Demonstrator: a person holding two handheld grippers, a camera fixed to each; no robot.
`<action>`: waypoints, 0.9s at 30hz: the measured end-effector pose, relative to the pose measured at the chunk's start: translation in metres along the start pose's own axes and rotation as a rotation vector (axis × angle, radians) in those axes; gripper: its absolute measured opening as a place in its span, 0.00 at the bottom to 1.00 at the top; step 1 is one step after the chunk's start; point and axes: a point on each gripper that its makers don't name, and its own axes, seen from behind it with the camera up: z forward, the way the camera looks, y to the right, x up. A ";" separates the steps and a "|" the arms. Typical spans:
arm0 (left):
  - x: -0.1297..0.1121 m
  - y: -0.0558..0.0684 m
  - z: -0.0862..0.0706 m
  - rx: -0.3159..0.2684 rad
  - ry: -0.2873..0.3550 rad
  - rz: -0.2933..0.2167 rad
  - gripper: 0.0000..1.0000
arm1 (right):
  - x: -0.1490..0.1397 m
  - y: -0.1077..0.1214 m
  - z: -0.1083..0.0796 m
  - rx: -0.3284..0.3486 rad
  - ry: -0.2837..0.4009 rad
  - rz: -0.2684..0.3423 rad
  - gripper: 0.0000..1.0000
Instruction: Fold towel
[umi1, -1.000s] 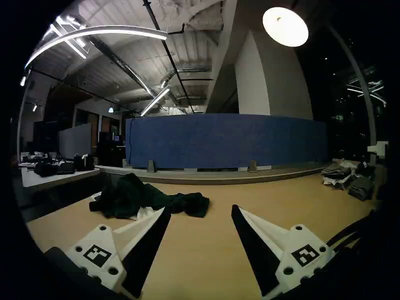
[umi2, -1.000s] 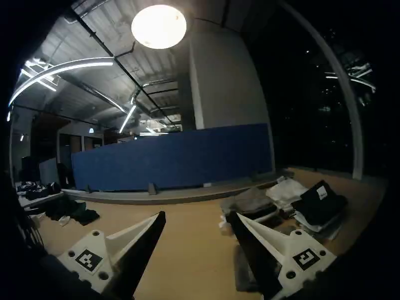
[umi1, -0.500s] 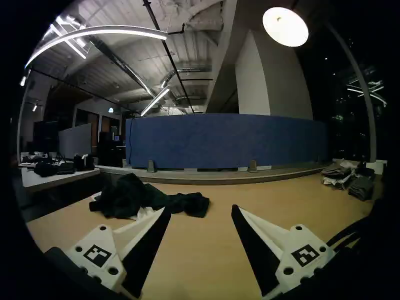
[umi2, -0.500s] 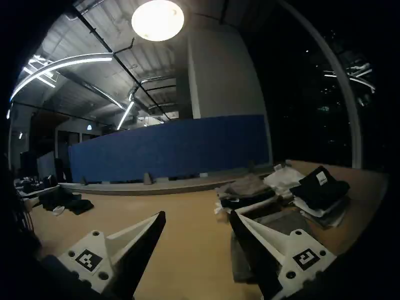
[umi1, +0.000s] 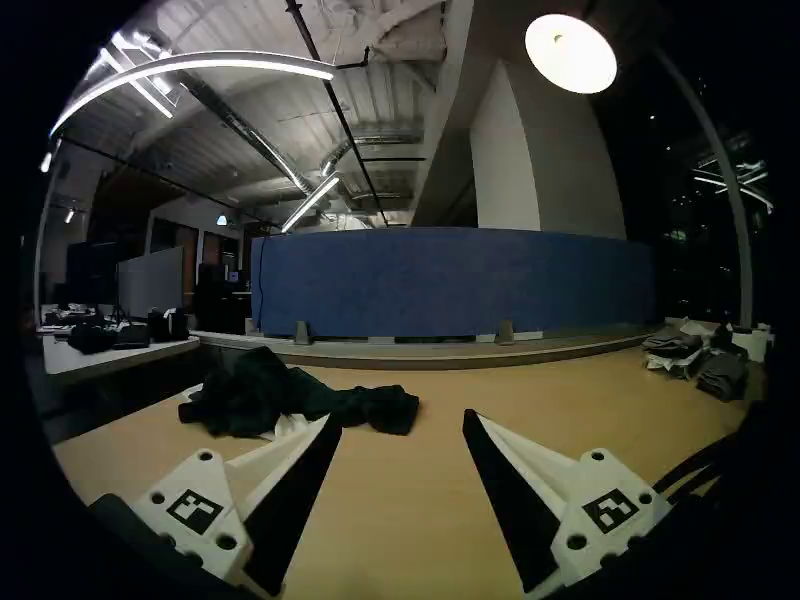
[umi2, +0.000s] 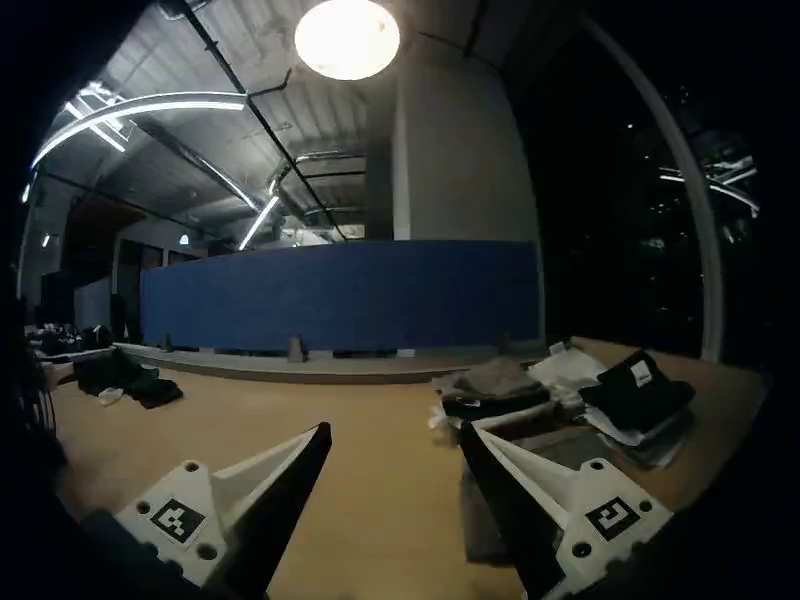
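Open-plan room, dimly lit. Pale wooden tabletop (umi1: 420, 500) in the foreground, backed by a long blue partition (umi1: 450, 280) on small feet. Broad white column (umi1: 540, 170) rises behind it to a white ribbed ceiling (umi1: 400, 90) with exposed ducts (umi1: 250, 135). Round lamp (umi1: 571, 52) lit overhead; curved light strips (umi1: 200, 65) lit at left. Windows (umi2: 630, 220) dark. Second desk (umi1: 110, 352) at far left
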 end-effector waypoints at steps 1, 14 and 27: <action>0.000 0.000 0.000 0.000 0.000 0.000 0.90 | -0.001 -0.002 0.000 0.001 -0.001 -0.009 1.00; 0.000 -0.001 0.000 0.000 0.000 0.000 0.90 | 0.003 -0.004 0.000 -0.002 -0.001 -0.023 1.00; 0.000 -0.001 0.000 0.000 0.000 0.000 0.90 | 0.000 -0.003 0.000 -0.002 -0.001 -0.022 1.00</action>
